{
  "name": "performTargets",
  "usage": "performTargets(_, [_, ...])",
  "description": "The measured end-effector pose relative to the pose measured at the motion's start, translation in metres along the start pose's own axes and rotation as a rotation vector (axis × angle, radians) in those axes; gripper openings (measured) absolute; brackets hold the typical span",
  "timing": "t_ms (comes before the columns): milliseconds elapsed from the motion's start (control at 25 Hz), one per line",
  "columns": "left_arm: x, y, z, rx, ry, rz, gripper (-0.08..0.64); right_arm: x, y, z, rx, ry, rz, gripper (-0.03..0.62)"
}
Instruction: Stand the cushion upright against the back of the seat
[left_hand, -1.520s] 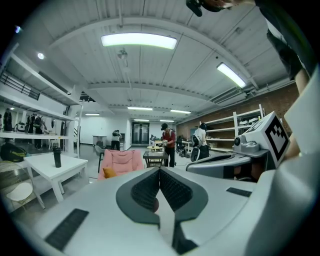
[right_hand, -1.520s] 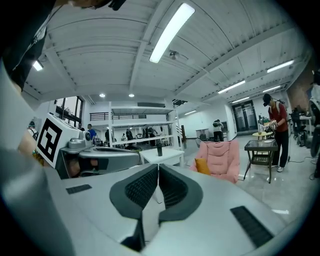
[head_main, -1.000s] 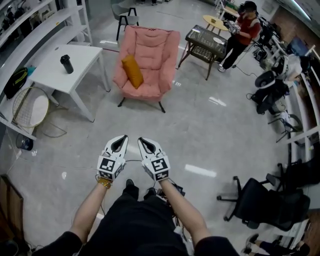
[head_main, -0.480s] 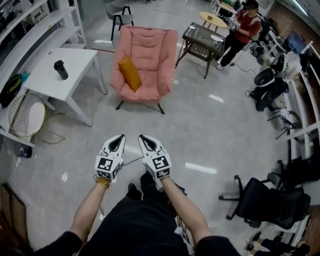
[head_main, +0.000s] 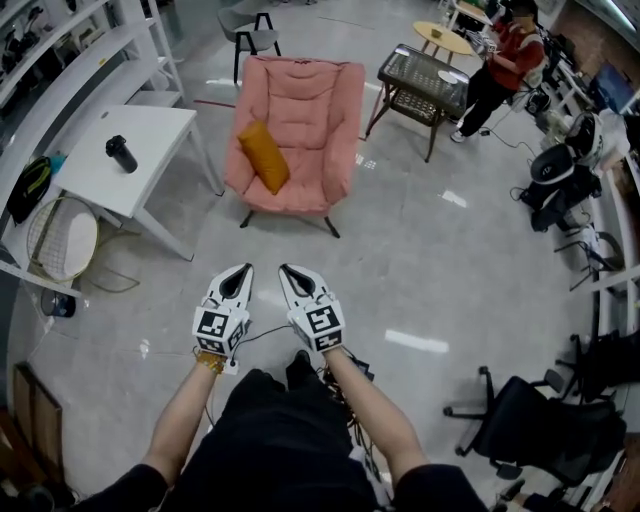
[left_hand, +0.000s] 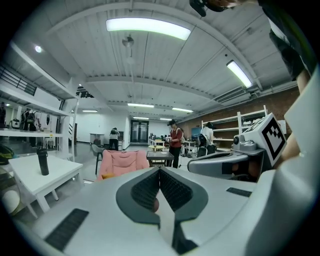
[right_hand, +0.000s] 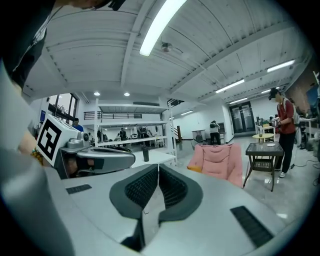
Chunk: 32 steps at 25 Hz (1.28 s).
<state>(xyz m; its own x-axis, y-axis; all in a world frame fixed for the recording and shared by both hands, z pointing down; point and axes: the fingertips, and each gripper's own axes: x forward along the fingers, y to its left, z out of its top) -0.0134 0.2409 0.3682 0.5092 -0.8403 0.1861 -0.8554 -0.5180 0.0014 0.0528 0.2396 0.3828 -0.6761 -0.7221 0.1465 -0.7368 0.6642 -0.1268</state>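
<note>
at the far left stand white shelves (head_main: 70, 55), and a dark bag (head_main: 28, 187) lies on a low board of them, with a round white wire frame (head_main: 62, 238) just beside it. to the right of these is a white table (head_main: 150, 135), and a black tumbler (head_main: 121, 153) stands upright on its top. near the person, at the lower middle of the head view, the left gripper (head_main: 239, 275) is held out over the grey floor (head_main: 420, 260); in the left gripper view its jaws are pressed together and nothing is between them. far from it, past an open stretch of floor, stands the pink armchair (head_main: 305, 110). the orange cushion (head_main: 264, 156) is on the left side of the seat, tilted and close to the left armrest; it is not upright against the back, and both grippers are well apart from it. the right gripper (head_main: 293, 274) is just beside the left one, and both point toward the armchair. its jaws are also together and hold nothing, as the right gripper view shows. to the right of the armchair, farther away, stands a dark side table (head_main: 425, 82) with a glass top, and behind that a small round yellow table (head_main: 448, 40). a person in a red top (head_main: 505, 60) stands just beside the side table. at the near right is a black office chair (head_main: 545, 430).
</note>
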Motion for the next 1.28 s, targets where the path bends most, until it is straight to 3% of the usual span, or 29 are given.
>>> performTargets(360, [0.045,0.045,-0.003,-0.012,0.028,0.013,0.014,0.054,-0.037,0.006,0.010,0.015,0.000,0.017])
performTargets(920, [0.129,0.158,0.005,-0.045,0.023,-0.063,0.014,0.179,-0.077,0.034,-0.028,0.042,-0.068,0.017])
performTargets(1280, [0.196,0.203,-0.002,-0.062,0.064,-0.042,0.014,0.235,-0.139,0.030,-0.025,0.061,-0.059,0.017])
